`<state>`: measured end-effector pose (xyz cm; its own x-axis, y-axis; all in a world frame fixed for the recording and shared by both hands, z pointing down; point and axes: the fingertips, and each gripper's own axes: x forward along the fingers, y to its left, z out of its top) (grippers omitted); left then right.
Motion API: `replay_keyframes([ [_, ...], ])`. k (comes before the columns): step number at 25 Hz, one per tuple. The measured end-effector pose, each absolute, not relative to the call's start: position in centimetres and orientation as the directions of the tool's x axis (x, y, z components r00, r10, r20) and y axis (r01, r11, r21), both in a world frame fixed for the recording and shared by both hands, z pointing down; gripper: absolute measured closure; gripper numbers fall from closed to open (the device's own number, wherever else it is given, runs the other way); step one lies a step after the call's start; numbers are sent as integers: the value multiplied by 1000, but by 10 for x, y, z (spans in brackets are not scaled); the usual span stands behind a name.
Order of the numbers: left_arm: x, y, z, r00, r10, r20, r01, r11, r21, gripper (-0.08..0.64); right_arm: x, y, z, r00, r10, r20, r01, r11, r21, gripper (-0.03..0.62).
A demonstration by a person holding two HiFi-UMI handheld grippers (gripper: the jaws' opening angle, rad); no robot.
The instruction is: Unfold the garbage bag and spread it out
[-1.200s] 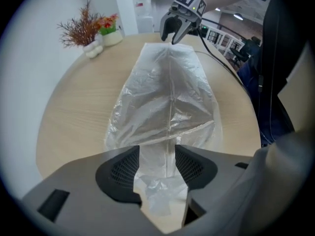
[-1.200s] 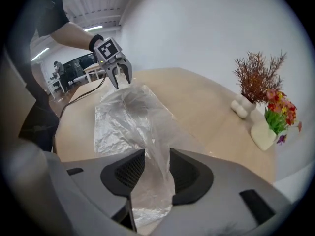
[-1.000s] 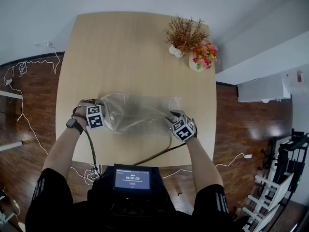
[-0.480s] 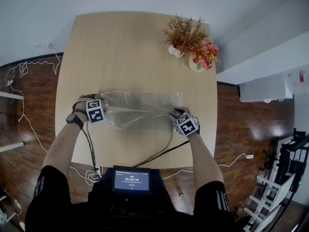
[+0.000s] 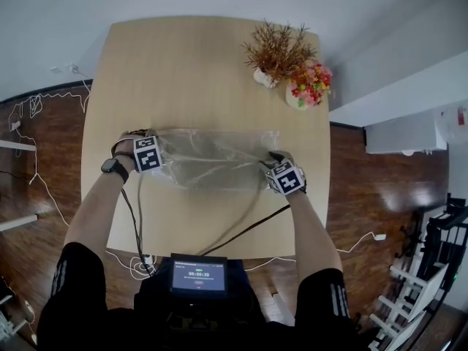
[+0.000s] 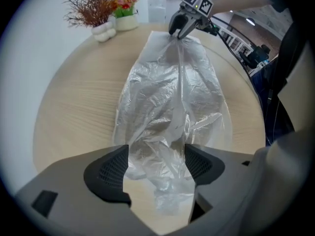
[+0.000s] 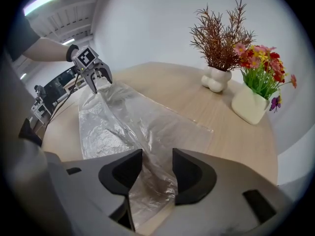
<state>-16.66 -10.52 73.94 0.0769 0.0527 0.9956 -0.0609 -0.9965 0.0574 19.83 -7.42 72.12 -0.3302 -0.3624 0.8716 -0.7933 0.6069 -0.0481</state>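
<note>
My left tool (image 6: 156, 165) stands wide over one end of the crinkled clear plastic garbage bag (image 5: 212, 159). Its jaws have just been opening, and a bunched fold of film lies loose between them, unpinched. My right tool (image 7: 151, 173) has also just been opening, jaws apart with the bag's other end between them. The bag lies stretched across the pale wooden counter (image 5: 190, 64) from tool to tool. A white vase of dried brown sprigs (image 5: 267, 77) and a pale pot of red and pink flowers (image 5: 296, 97) stand at the far right, apart from it.
</note>
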Motion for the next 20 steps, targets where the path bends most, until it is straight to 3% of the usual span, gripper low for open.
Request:
replay_keyframes([
  [9, -164, -115, 740, 62, 76, 995, -75, -994, 80, 166, 190, -76, 716, -348, -357, 867, -773, 632, -51, 374],
  [20, -162, -117, 722, 137, 11, 991, -114, -993, 27, 166, 194, -84, 694, -373, -457, 807, -794, 608, -23, 373],
])
